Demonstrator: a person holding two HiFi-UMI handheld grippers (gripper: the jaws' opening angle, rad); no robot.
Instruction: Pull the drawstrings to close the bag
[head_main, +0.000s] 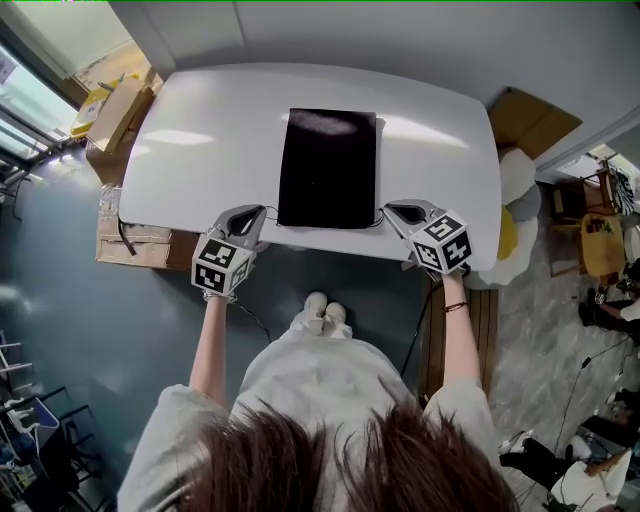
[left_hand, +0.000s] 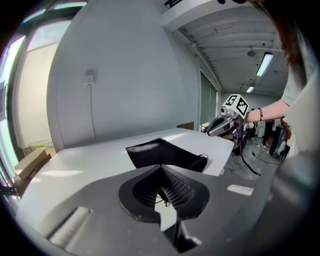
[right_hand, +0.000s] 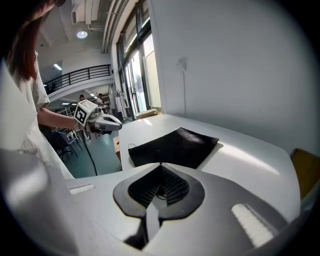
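A flat black drawstring bag (head_main: 328, 168) lies in the middle of the white table (head_main: 210, 140), its mouth toward the near edge. Thin black drawstring loops stick out at its two near corners, one on the left (head_main: 271, 212) and one on the right (head_main: 379, 222). My left gripper (head_main: 262, 213) has its tip right at the left corner, jaws shut. My right gripper (head_main: 388, 210) has its tip at the right corner, also shut. In each gripper view a thin black thread shows under the closed fingertips (left_hand: 161, 170) (right_hand: 160, 166); I cannot tell whether it is pinched.
Cardboard boxes (head_main: 115, 110) stand on the floor left of the table, and another (head_main: 140, 245) sits below its left corner. A brown box (head_main: 530, 120) is at the right. The person's feet (head_main: 322, 312) stand at the near table edge.
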